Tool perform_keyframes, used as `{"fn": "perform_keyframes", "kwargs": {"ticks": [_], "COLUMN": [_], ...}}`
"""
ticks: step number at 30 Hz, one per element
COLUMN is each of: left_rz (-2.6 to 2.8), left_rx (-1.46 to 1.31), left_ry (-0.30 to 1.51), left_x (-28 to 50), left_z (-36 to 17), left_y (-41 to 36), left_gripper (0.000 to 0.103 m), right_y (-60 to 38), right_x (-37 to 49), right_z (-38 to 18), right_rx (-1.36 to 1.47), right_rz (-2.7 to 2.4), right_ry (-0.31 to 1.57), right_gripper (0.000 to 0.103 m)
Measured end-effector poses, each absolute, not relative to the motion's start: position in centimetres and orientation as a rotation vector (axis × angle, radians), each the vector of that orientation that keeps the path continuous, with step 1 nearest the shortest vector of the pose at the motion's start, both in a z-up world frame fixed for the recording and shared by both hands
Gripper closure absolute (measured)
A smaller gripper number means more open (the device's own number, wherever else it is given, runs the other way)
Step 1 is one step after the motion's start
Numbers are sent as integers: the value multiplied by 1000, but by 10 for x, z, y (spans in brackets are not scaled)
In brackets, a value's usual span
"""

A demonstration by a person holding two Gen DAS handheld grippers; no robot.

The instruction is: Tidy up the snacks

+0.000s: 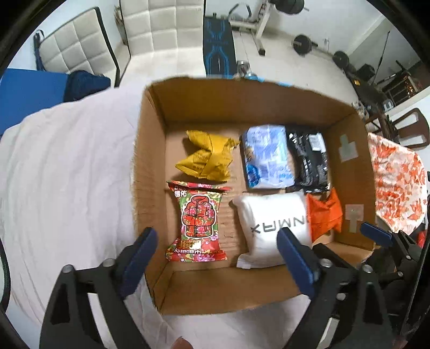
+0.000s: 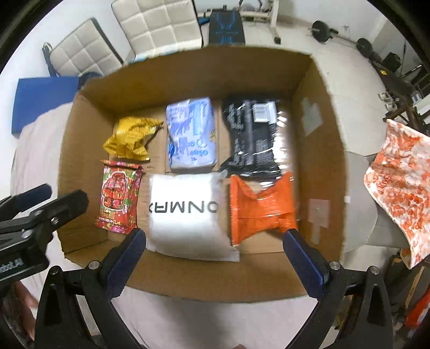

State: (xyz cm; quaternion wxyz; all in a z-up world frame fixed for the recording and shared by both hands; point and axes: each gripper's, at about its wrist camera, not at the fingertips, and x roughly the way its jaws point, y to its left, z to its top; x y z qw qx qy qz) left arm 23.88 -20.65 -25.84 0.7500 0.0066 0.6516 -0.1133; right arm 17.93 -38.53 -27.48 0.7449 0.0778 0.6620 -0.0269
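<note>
A cardboard box [image 1: 215, 290] [image 2: 188, 77] on a white cloth holds several snack packs in two rows. The far row has a crumpled yellow pack [image 1: 207, 155] [image 2: 131, 138], a light blue pack [image 1: 267, 157] [image 2: 190, 133] and a black pack [image 1: 309, 158] [image 2: 252, 134]. The near row has a red flowered pack [image 1: 197, 222] [image 2: 118, 197], a white pouch [image 1: 274, 228] [image 2: 185, 212] and an orange pack [image 1: 323, 212] [image 2: 260, 206]. My left gripper [image 1: 217, 249] hangs open over the box's near left part. My right gripper [image 2: 215, 241] hangs open over the near wall. Both hold nothing.
The white cloth [image 1: 67, 174] covers the surface left of the box. An orange patterned cloth [image 2: 400, 185] hangs at the right. White padded chairs [image 2: 156, 24], a blue cushion [image 2: 43, 102] and gym weights [image 2: 322, 29] stand on the floor beyond.
</note>
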Motion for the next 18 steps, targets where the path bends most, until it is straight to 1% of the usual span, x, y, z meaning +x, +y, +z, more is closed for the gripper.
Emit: {"fn": "perform_keyframes", "kwargs": {"ticks": [2, 12, 18], "left_rz": [-240, -226, -231], "left_rx": [10, 18, 12], "left_ry": [1393, 1292, 1223], "left_x": [233, 208, 180], "left_z": [-246, -200, -163], "left_y": [-207, -213, -207], "left_gripper": [5, 5, 5], "right_y": [-390, -395, -391], "right_x": [179, 147, 117], "right_z": [-259, -195, -154], "right_rx": [168, 152, 177], "right_rz": [-67, -85, -84], "right_ry": [1424, 1313, 1248], "right_gripper": [0, 0, 0]}}
